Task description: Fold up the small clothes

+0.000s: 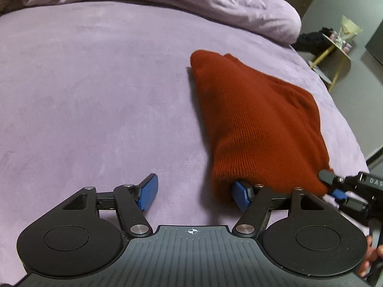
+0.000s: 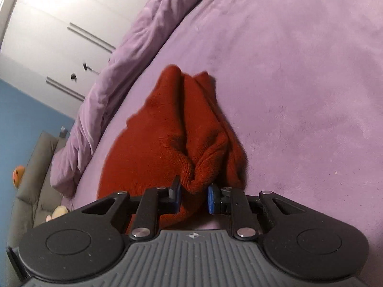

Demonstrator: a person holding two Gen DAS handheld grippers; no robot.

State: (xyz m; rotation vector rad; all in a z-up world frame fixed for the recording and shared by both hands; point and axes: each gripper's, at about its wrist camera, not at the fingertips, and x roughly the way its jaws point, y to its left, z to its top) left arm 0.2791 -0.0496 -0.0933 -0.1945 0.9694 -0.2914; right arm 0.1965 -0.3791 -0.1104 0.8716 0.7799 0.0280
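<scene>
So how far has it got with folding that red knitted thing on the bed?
Partway. The rust-red knit garment already looks doubled over on the purple bedspread. The right gripper pinches its bunched near edge; the left gripper stands open, one finger tucked beneath the hem. Flattening and finishing the fold remain.

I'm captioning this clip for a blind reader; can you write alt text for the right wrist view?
The right gripper pinches a bunched edge of a rust-red knit garment lying on a lilac bedsheet. A rumpled lilac duvet runs along the bed's left, with white wardrobe doors behind.
</scene>
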